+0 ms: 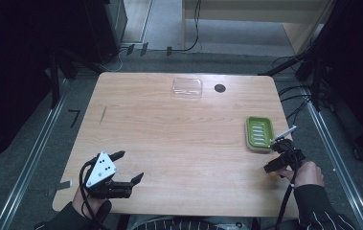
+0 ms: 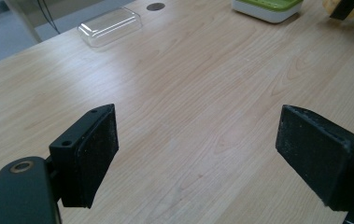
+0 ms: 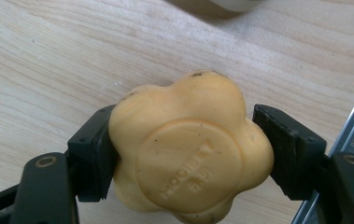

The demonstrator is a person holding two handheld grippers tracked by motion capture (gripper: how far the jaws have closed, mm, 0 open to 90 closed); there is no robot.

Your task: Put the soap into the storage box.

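Soap gripped, waiting to go into the dish

Right gripper (image 3: pixel 191 154) pinches the yellow flower-shaped soap (image 3: pixel 188 149) above the table (image 1: pixel 169 143); left gripper (image 2: pixel 198 154) sits spread and idle; next, carry it to the green soap dish (image 1: pixel 259 132) just beyond

- A yellow-orange soap bar (image 3: pixel 191 149), shaped like a rounded flower with lobed edges, is sitting clamped between two black jaws, one pressing on each side.
- Its broad face is turning towards the camera, showing a raised round centre with faint stamped lettering, too worn to read.
- A few small dark specks are showing along its upper edge.
- It is hanging over the light wooden table (image 3: pixel 72 60), near the table's edge.
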